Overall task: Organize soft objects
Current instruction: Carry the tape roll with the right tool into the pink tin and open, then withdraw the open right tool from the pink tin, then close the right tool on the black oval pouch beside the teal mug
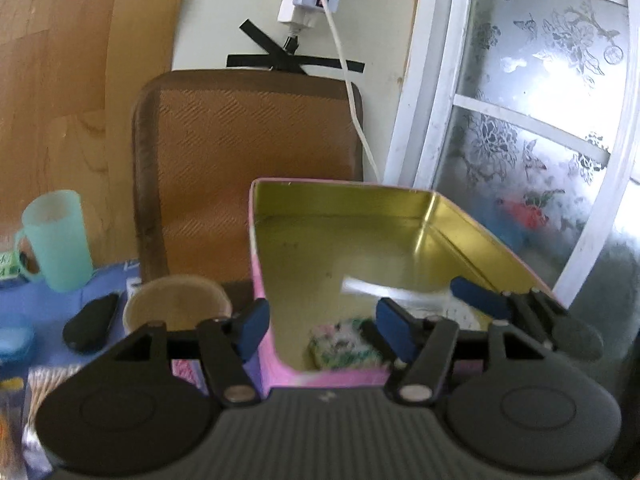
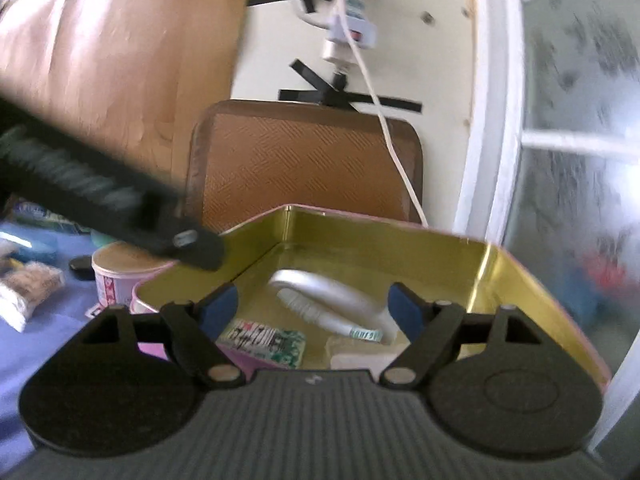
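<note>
A pink tin [image 1: 266, 264] with a gold inside stands open below my left gripper [image 1: 325, 332]. Its blue pads [image 1: 256, 330] are apart, with nothing pressed between them. A green and white patterned packet [image 1: 344, 344] lies in the tin's near corner. The right wrist view shows the tin [image 2: 520, 280] holding the packet [image 2: 266, 340], a white brush-like item [image 2: 332, 304] and a pale soft piece [image 2: 352, 356]. My right gripper [image 2: 312, 314] hovers open over them, holding nothing. The left gripper [image 2: 120, 208] crosses the upper left as a black blur.
A teal cup [image 1: 56, 240], a paper cup [image 1: 176, 304] and a black oval object [image 1: 90, 322] stand on the blue cloth [image 1: 48, 300] left of the tin. A brown mat [image 1: 248, 152] leans on the wall behind. A frosted window [image 1: 540, 120] is on the right. Snack packets [image 2: 32, 284] lie at the left.
</note>
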Action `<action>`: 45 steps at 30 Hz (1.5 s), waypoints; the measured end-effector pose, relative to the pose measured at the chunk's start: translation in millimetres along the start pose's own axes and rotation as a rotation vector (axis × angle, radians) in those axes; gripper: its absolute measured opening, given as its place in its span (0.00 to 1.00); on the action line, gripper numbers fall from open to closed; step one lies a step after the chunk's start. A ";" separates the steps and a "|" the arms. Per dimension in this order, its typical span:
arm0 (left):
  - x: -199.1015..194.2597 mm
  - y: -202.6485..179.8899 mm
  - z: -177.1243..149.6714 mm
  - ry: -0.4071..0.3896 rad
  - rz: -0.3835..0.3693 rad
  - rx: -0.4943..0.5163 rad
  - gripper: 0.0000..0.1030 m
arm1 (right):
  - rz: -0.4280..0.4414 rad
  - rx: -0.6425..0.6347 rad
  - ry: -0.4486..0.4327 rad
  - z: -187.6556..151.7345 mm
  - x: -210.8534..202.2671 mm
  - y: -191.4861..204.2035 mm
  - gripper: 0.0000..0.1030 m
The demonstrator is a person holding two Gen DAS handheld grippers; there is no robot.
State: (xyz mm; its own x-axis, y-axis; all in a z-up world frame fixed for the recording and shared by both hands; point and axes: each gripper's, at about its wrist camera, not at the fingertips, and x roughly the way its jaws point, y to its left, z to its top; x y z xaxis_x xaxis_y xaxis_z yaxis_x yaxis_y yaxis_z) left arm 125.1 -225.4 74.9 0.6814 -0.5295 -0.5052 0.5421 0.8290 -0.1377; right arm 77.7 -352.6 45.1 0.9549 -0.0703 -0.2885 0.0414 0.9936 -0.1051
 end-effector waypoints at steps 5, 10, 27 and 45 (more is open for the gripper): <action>-26.7 12.9 -21.5 -0.009 0.007 0.013 0.65 | -0.004 0.055 -0.023 -3.7 -6.5 -7.3 0.82; -62.6 41.7 -50.1 -0.002 0.007 -0.035 0.66 | 0.039 0.113 -0.055 -1.5 -22.9 -1.1 0.70; -132.8 160.6 -134.4 -0.086 0.254 -0.288 0.69 | 0.464 -0.033 0.221 67.8 54.0 157.5 0.34; -147.0 156.5 -139.5 -0.156 0.224 -0.281 0.82 | 0.149 -0.160 0.643 63.6 189.6 239.8 0.64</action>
State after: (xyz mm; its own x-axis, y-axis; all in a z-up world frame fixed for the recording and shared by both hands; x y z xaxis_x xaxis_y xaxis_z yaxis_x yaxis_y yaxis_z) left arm 41.2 7.3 8.8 0.8460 -0.3330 -0.4165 0.2304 0.9326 -0.2778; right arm 287.4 -122.1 25.8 0.5804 -0.0215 -0.8141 -0.1683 0.9749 -0.1458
